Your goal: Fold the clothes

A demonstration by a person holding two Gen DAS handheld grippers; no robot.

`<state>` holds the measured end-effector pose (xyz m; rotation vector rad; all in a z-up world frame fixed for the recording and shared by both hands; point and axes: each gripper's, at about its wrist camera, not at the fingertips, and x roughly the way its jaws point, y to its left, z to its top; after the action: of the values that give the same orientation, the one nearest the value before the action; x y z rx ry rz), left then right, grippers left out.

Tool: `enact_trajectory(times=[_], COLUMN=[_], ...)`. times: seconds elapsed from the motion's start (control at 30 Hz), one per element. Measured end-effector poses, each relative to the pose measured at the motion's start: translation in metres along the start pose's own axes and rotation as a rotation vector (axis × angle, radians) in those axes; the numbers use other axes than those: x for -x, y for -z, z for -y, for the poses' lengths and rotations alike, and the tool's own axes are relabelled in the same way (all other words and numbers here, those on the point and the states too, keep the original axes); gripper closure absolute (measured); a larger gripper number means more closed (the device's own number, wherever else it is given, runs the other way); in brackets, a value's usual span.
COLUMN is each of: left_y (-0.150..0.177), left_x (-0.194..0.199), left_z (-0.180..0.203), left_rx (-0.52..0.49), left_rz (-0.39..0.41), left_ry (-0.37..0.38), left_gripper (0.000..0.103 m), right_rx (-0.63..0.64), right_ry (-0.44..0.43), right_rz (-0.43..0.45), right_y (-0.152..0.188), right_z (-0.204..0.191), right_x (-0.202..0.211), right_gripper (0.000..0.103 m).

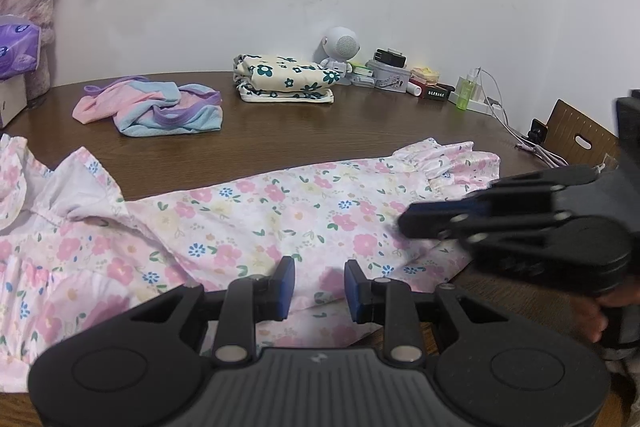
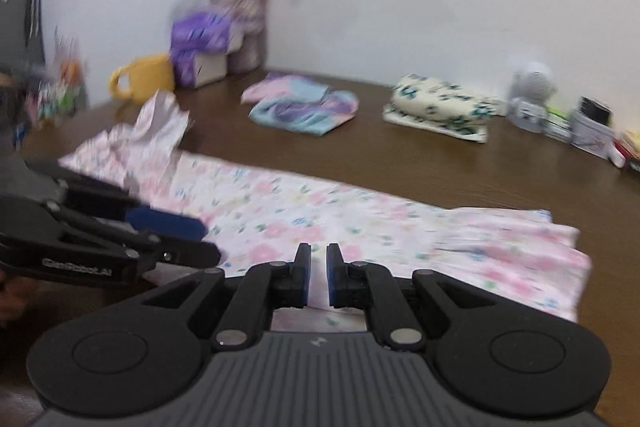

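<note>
- Floral garment (image 1: 280,211), white with pink and blue flowers, spread flat across near part of brown table (image 1: 360,119); ruffled end seen at its right, crumpled ruffled part at its left
- Left gripper (image 1: 320,285) held low over garment's near edge, blue pads parted with a gap between them, nothing pinched; cloth seen under the gap
- Right gripper (image 2: 318,273) with pads nearly pressed together, only a narrow slit left, no cloth seen caught in it; garment (image 2: 320,215) lies under and ahead of it; this view is blurred
- Each gripper also seen from the side in the other's view: right one (image 1: 404,223) over garment's right part, left one (image 2: 208,247) over its left part
- Pastel pink-blue-purple garment (image 1: 152,107) lying crumpled further back on table
- Folded cream cloth with dark green flowers (image 1: 286,79) stacked near the wall, apart from the pastel one
- Small white round-headed gadget (image 1: 340,47) just beside folded stack, small boxes and bottles to its right
- Yellow mug (image 2: 144,79), purple tissue pack (image 2: 200,35) and flower vase (image 2: 240,27) at far left
</note>
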<state>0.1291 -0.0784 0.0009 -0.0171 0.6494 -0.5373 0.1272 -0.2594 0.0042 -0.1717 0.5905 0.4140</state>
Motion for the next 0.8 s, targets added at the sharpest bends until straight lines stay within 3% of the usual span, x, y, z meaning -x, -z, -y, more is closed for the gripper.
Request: enact_trajectory(times=[0.27, 0.67, 0.8], left_y=[0.003, 0.008, 0.009], left_x=[0.007, 0.026, 0.039], left_z=[-0.006, -0.038, -0.042], left_rx=[0.013, 0.073, 0.069], left_rz=[0.003, 0.024, 0.059], left_ry=[0.012, -0.055, -0.055], left_gripper=[0.078, 0.081, 0.067], right_rx=[-0.045, -0.056, -0.036], right_ry=[0.003, 0.002, 0.016], right_rz=[-0.028, -0.022, -0.024], right_y=[0.008, 0.009, 0.009], right_z=[0.006, 0.009, 0.006], right_x=[-0.01, -0.011, -0.011], right_gripper=[0.096, 0.096, 0.096])
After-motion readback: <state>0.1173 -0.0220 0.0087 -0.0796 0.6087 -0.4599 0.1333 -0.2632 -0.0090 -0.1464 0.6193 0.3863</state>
